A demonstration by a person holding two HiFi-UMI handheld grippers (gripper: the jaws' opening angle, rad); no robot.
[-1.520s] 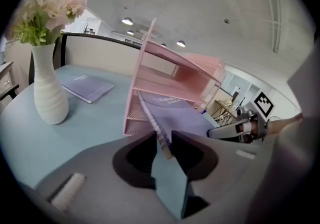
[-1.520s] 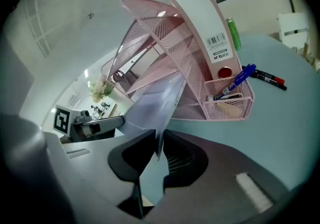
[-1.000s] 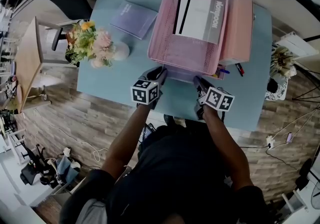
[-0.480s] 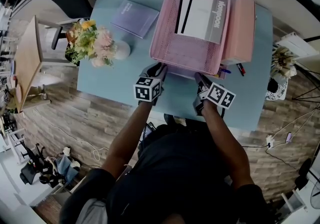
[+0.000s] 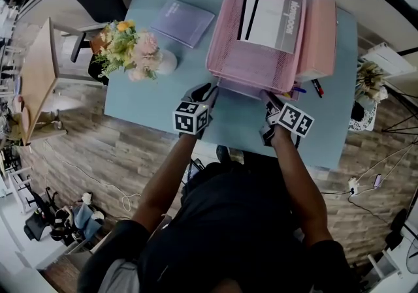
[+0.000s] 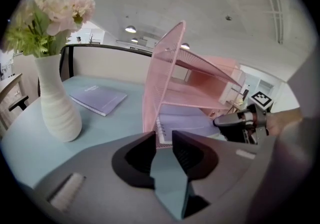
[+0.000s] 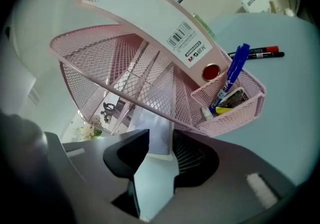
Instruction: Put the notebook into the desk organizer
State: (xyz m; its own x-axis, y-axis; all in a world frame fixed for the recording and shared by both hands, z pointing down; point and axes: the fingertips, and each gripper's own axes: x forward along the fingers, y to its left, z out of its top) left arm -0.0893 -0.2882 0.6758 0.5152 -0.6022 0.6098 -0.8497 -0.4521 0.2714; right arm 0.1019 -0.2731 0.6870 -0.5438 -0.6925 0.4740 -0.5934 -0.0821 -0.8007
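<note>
A lilac spiral notebook (image 6: 192, 120) lies flat in the bottom tier of the pink mesh desk organizer (image 5: 251, 66). Its near edge (image 5: 236, 88) shows at the organizer's front. My left gripper (image 5: 208, 94) is at the front left corner, its jaws (image 6: 163, 138) open on bare table just short of the spiral edge. My right gripper (image 5: 269, 100) is at the front right. Its jaws (image 7: 160, 140) have just been opening and stand open, with the notebook's corner (image 7: 152, 128) right in front of them and not pressed.
A second lilac notebook (image 5: 183, 22) lies at the table's far left, and a white vase of flowers (image 5: 140, 57) stands near the left edge. A white-grey folder (image 5: 271, 11) lies on the top tier, beside a pink file box (image 5: 317, 27). Pens (image 5: 317, 87) lie by the organizer's right corner.
The notebook's lilac strip at the organizer's front looks narrower than before. Both grippers have stayed at the front edge, the left one edging slightly closer to the organizer.
</note>
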